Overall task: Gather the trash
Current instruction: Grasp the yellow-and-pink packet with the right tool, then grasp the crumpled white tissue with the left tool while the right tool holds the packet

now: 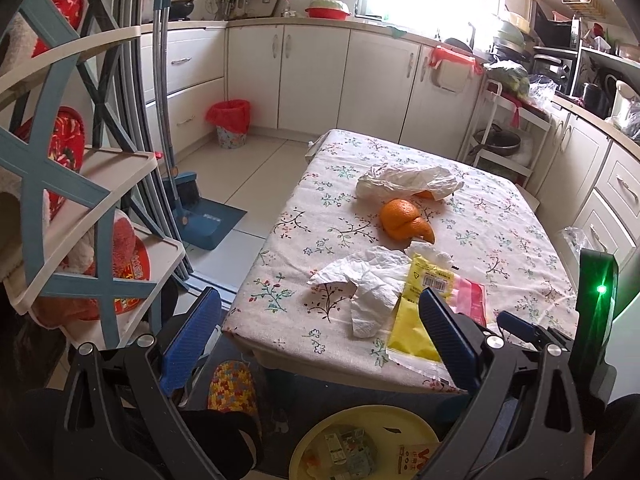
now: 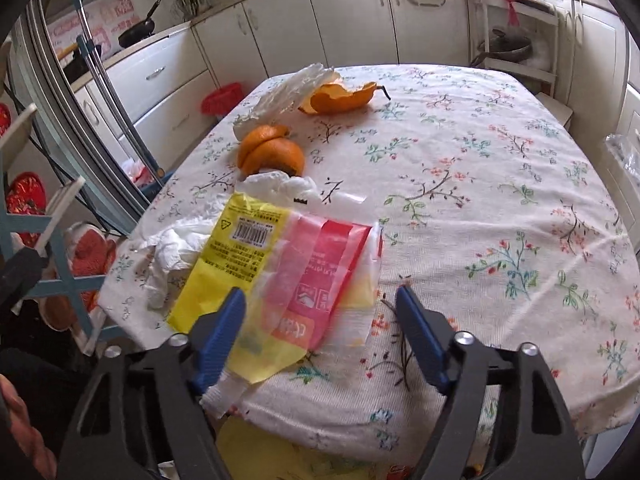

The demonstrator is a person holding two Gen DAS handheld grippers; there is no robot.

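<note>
I have the right gripper (image 2: 320,336) at the near edge of the table with the flowered white cloth (image 2: 480,184), its blue-padded jaws standing partly apart and gripping nothing. Between them lies the yellow and pink-red plastic snack wrapper (image 2: 280,264), flat on the cloth with its near end hanging past the edge; the pads do not press on it. Just beside the wrapper, toward the left edge, sits the crumpled white paper tissue (image 2: 172,248). Farther in, the domed orange peel (image 2: 272,154) rests near the left edge, and beyond it a second curled strip of orange peel (image 2: 340,98) lies against the crinkled white plastic bag (image 2: 292,88) at the far left corner.

My left gripper (image 1: 316,336) hangs off the table's near left corner, jaws wide apart and empty, with the round yellow bin (image 1: 360,420) below it holding some packaging. On the floor by the far cabinets stands a small waste basket with a red liner (image 1: 230,122)
</note>
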